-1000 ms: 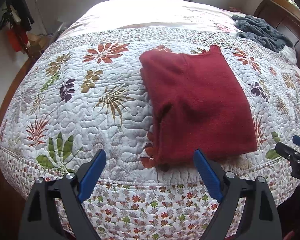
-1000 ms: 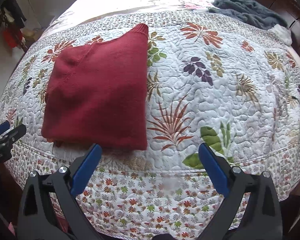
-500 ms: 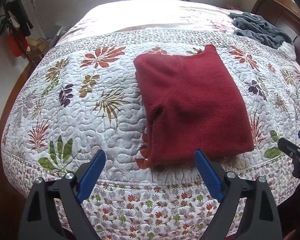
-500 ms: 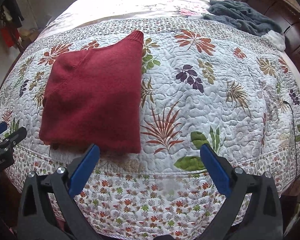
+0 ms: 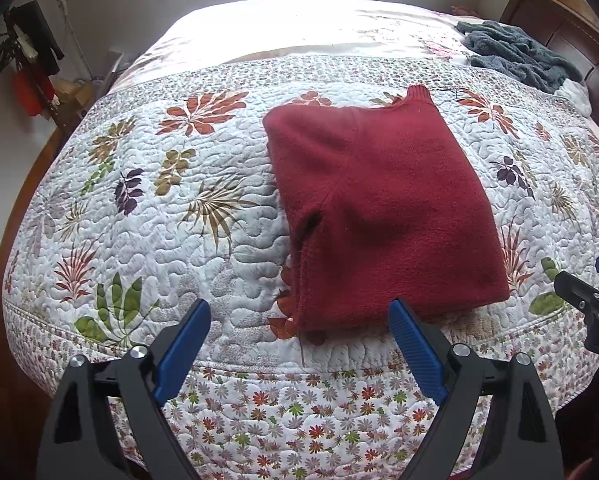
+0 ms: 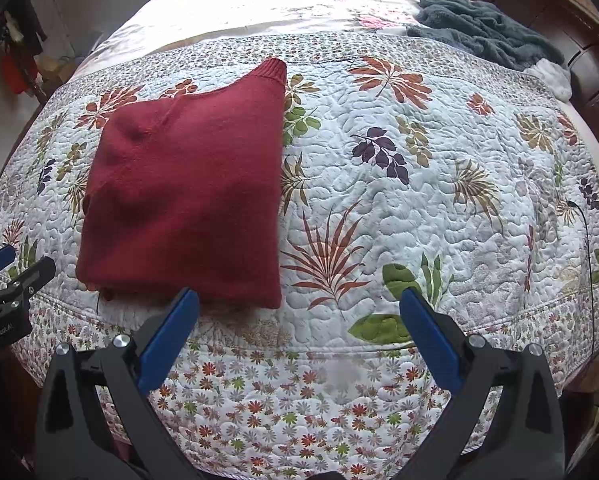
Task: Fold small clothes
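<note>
Red sweater (image 5: 383,208), folded into a thick rectangle, is laid flat on a floral quilt (image 5: 159,208) near the bed's front edge, its ribbed cuff at 12 o'clock. Below it, at 6 o'clock in the left wrist view, the left gripper (image 5: 299,344) is held with its blue-padded fingers spread wide, pinching nothing. In the right wrist view the right gripper (image 6: 299,328) is likewise spread and empty, with the sweater at 10 o'clock. A grey-blue blanket (image 6: 483,28) is heaped at 1 o'clock by a dark wooden headboard (image 6: 571,36).
</note>
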`<state>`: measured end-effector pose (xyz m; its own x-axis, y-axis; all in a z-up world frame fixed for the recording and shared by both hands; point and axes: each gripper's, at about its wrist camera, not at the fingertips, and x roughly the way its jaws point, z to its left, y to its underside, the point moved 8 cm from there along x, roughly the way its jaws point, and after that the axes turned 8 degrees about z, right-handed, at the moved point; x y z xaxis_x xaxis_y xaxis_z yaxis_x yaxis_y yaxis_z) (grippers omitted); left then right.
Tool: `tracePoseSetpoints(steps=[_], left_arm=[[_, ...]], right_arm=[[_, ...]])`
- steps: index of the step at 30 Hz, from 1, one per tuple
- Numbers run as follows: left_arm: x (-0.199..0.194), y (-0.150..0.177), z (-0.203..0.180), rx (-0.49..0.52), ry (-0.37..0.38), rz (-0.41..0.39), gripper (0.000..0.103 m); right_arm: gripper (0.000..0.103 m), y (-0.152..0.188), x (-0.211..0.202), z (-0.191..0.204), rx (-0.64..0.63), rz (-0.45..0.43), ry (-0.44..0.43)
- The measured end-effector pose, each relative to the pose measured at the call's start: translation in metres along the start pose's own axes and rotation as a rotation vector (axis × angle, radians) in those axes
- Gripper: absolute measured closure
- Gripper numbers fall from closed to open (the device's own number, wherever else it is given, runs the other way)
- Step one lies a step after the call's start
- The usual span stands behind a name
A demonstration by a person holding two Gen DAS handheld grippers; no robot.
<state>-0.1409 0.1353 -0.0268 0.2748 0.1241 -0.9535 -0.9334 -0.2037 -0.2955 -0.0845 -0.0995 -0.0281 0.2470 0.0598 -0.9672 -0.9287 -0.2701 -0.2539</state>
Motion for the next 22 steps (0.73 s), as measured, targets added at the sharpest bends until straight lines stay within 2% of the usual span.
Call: tracePoseSetpoints(steps=[6,9,16,22], left_arm=[[0.0006,-0.0013,-0.0002,0.002,0.000,-0.003,0.012],[0.0006,-0.0015,-0.0006,0.002,0.001,-0.003,0.012],[0.0015,-0.0015,-0.0010,0.001,0.005,0.000,0.012],[0.0016,-0.0038,-0.0012,0.004,0.009,-0.004,0.012]], right_arm=[[0.003,-0.0018,0.0006,-0.0005,0.001,-0.009,0.002],[0.003,-0.0047,-0.0006,-0.0028,0.017,-0.024,-0.023],[0.003,-0.0086,0.0016,-0.0055,0.006,-0.016,0.024],[0.003,-0.0081,0.0019,-0.0043,0.003,-0.013,0.016]])
